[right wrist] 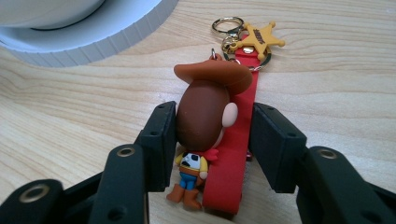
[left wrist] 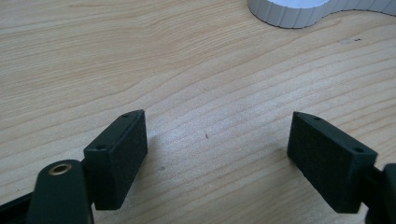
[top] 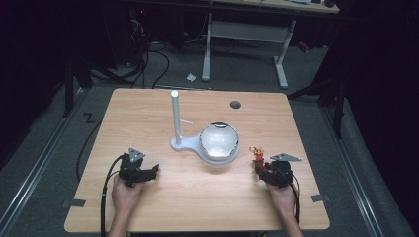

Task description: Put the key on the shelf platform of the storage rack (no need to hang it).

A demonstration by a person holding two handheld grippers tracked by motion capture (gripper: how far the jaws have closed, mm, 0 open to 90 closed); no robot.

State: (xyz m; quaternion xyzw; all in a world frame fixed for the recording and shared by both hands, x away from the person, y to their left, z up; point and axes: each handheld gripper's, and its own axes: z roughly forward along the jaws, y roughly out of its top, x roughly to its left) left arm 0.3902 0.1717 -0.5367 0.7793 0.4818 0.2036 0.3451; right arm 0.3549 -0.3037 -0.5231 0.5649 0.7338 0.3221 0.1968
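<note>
Wooden tabletop [top: 197, 197]: the cowboy keychain [right wrist: 210, 126] is clamped between the right gripper [right wrist: 212, 140] pads, seemingly for hanging on the white stand [top: 176, 118]. The left gripper [left wrist: 215, 154] is held wide and empty, kept clear.

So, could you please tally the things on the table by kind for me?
Keychains: 1, a cowboy figure keychain with red strap, between the right claw pads.
White stands: 1, stand with a post.
Bowls: 1, shiny bowl on the stand's base.
Claws: 2, counting the left claw.
Total: 5.
</note>
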